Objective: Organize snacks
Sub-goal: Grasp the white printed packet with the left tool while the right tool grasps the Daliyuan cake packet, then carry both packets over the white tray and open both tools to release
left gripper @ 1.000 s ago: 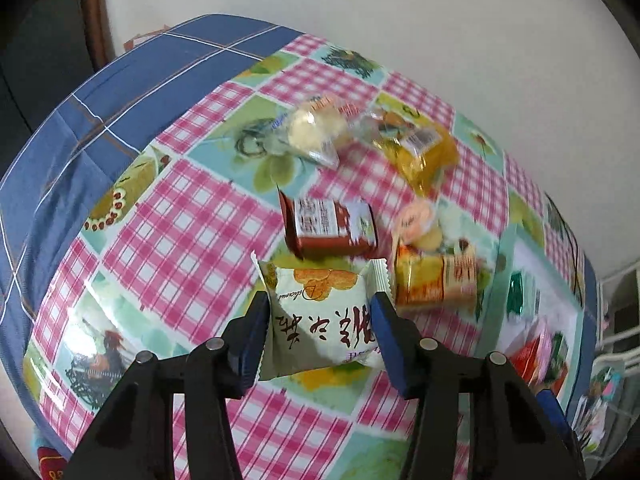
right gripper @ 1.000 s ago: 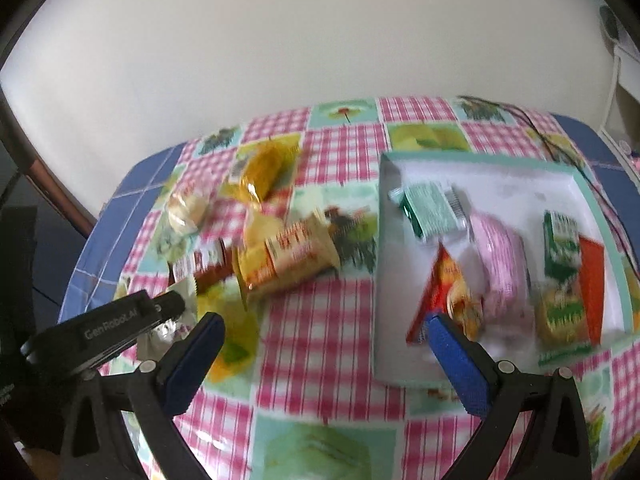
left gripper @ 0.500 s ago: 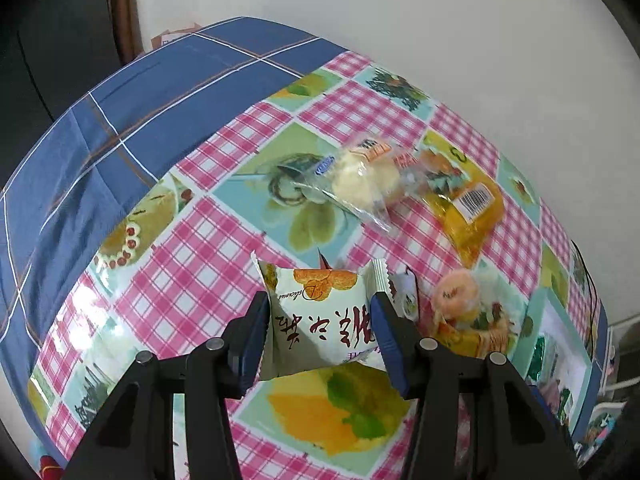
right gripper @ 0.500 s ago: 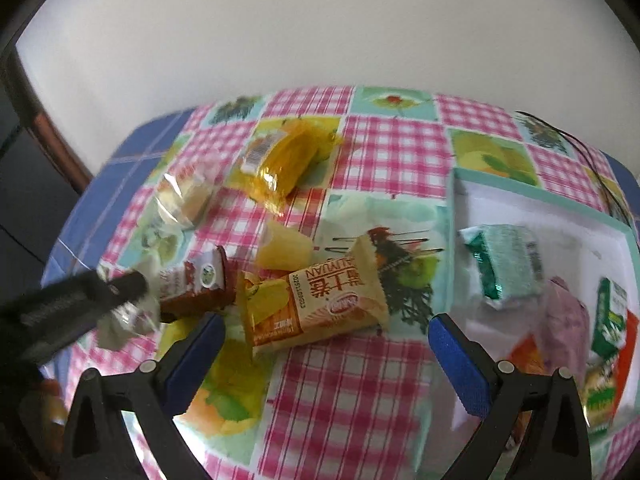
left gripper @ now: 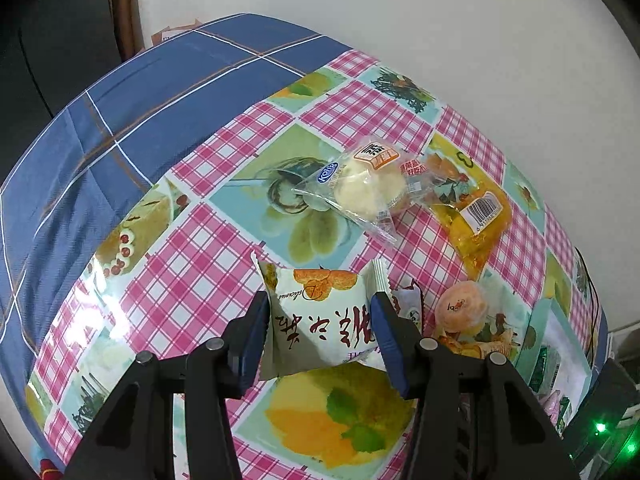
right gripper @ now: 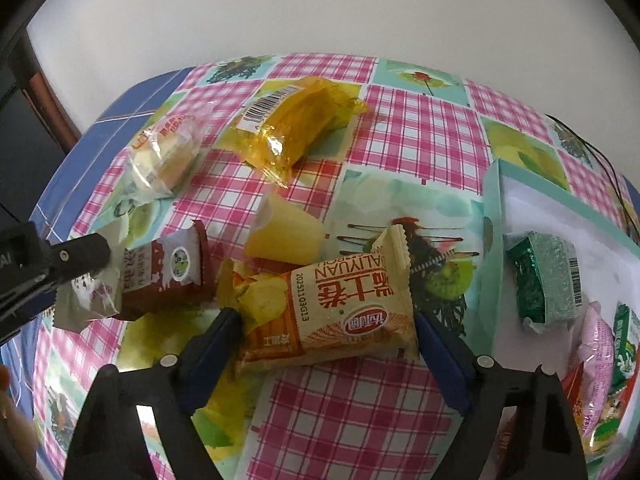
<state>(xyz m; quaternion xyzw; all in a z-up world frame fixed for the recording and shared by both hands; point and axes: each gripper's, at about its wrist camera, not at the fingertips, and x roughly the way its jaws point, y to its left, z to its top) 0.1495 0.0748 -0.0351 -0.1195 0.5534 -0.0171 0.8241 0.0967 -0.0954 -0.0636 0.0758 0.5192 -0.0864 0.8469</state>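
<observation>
My left gripper (left gripper: 320, 332) is shut on a white-green snack packet (left gripper: 320, 320) with red Chinese writing and holds it above the table. From the right wrist view that packet (right gripper: 90, 296) hangs at the far left. My right gripper (right gripper: 326, 338) is open, its jaws on either side of an orange-cream wafer packet (right gripper: 332, 316) lying on the tablecloth. A white tray with a teal rim (right gripper: 494, 216) at the right holds a green packet (right gripper: 546, 280), a pink packet (right gripper: 600, 364) and others.
On the checked cloth lie a brown-red packet (right gripper: 168, 276), a yellow jelly cup (right gripper: 284, 236), a yellow bag with a barcode (right gripper: 292, 128) and a clear-wrapped bun (right gripper: 164, 156). The bun (left gripper: 368, 188) lies ahead in the left wrist view. A white wall stands behind.
My left gripper has lifted and drawn back with the packet still in it. My right gripper has swung left from the tray and come down around the wafer packet.
</observation>
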